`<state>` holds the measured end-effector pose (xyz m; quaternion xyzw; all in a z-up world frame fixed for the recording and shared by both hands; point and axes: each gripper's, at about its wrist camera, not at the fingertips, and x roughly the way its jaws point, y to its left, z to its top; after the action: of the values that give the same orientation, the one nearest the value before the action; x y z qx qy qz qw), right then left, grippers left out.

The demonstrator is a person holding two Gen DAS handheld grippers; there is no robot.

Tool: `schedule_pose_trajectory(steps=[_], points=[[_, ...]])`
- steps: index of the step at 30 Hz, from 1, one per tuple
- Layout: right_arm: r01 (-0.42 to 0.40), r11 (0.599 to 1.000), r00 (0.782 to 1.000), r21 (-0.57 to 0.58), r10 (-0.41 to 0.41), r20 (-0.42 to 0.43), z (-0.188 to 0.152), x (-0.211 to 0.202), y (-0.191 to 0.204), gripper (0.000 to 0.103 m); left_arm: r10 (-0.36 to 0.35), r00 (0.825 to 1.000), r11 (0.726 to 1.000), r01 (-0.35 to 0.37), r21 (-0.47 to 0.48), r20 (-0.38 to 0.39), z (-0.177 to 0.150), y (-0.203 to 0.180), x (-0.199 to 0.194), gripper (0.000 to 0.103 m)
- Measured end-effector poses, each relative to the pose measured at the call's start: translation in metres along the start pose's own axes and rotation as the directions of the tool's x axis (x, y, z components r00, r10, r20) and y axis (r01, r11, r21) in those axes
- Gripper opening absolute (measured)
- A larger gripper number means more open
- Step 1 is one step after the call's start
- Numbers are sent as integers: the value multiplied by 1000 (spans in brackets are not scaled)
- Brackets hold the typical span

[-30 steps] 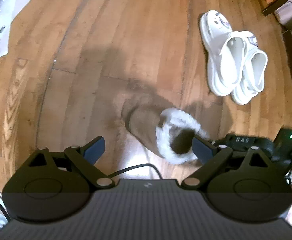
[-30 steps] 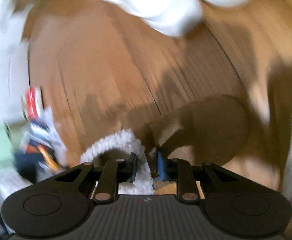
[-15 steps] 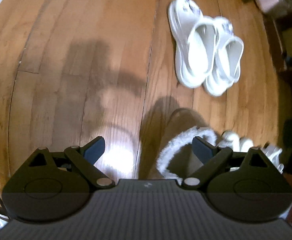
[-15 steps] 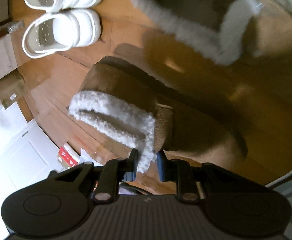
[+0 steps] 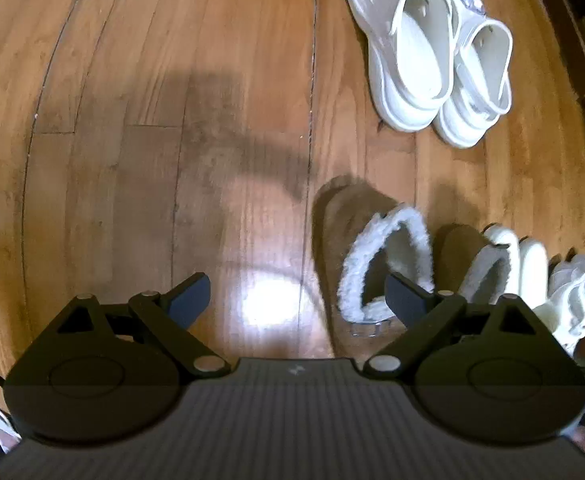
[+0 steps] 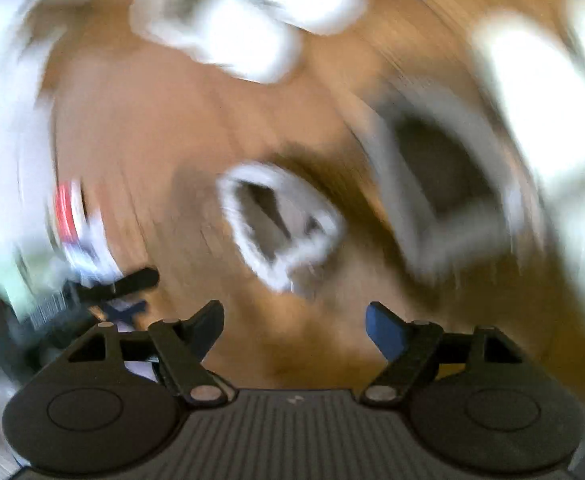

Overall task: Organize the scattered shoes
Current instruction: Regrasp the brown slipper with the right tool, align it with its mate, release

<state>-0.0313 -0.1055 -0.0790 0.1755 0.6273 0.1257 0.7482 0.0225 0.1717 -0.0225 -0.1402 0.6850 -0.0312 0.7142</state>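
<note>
A worn wooden floor [image 5: 220,80] of long planks fills the left wrist view, with a bright glare patch and soft shadows near the middle. A pair of white clogs [image 5: 432,52] sits side by side at the upper right. Lower right, a brown fleece-lined slipper [image 5: 356,232] stands on the floor, its mate [image 5: 476,256] just beside it, then white shoes [image 5: 532,264] crowded against them. Dark furniture edges the far right.

The left tongs [image 5: 296,296] point steeply down at the floor with their jaws wide apart and nothing between them; the right finger overlaps the nearer slipper's fleece rim.

The right wrist view is heavily blurred. The right tongs [image 6: 294,324] are opening, nothing between them, both slippers [image 6: 284,228] on the floor ahead.
</note>
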Motion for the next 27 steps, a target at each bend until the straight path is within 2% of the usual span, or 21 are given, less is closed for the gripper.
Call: schedule_pose_trajectory(steps=[1, 2, 4, 5, 7, 8, 12, 15, 16, 17, 18, 20, 22, 23, 24, 25, 27], points=[[62, 989, 997, -137, -55, 55, -1, 4, 16, 79, -5, 1000, 1000, 5, -13, 3, 0, 3, -2, 95], [108, 961, 992, -256, -87, 92, -4, 11, 29, 78, -6, 1000, 1000, 6, -28, 4, 1, 6, -3, 95], [176, 875, 983, -452, -131, 129, -16, 29, 48, 77, -13, 1000, 998, 13, -53, 2, 3, 11, -3, 95], [210, 827, 977, -521, -161, 139, -21, 39, 54, 75, -17, 1000, 998, 17, -66, 1, 3, 14, -2, 95], [240, 783, 971, -574, -196, 137, -21, 49, 57, 70, -17, 1000, 996, 17, -85, -1, 3, 18, -2, 95], [237, 777, 971, -583, -207, 118, -20, 58, 56, 70, -15, 1000, 995, 14, -94, -3, 2, 20, -2, 95], [184, 846, 981, -501, -187, 43, -4, 61, 31, 70, -5, 1000, 997, 5, -78, 0, -2, 17, -3, 95], [169, 868, 983, -466, -185, 11, -6, 60, 25, 71, 40, 999, 999, -39, -25, 15, -6, 6, -6, 95], [170, 872, 982, -460, -188, 7, -4, 61, 25, 75, 66, 998, 998, -66, 0, 24, -7, 0, -7, 95], [189, 873, 978, -450, -207, 10, -3, 66, 24, 86, 94, 995, 995, -95, 30, 37, -7, -6, -8, 95], [209, 872, 974, -443, -224, 18, 0, 68, 22, 90, 112, 993, 992, -114, 53, 45, -7, -12, -8, 95], [225, 873, 971, -432, -237, 27, 3, 71, 18, 88, 120, 992, 989, -124, 82, 48, -8, -19, -7, 95], [197, 884, 977, -425, -215, 6, 4, 73, 16, 64, 106, 994, 990, -109, 90, 42, -8, -23, -6, 95], [174, 891, 980, -420, -197, -13, 5, 73, 16, 43, 91, 995, 992, -93, 89, 33, -9, -24, -5, 95], [174, 893, 980, -416, -197, -12, 4, 72, 17, 43, 84, 996, 992, -86, 88, 27, -10, -25, -5, 95], [180, 893, 979, -413, -202, -12, 3, 70, 19, 37, 77, 997, 993, -78, 88, 22, -11, -25, -5, 95], [183, 904, 978, -386, -206, -18, 1, 66, 19, 33, 50, 999, 995, -51, 89, 13, -13, -28, -5, 95]])
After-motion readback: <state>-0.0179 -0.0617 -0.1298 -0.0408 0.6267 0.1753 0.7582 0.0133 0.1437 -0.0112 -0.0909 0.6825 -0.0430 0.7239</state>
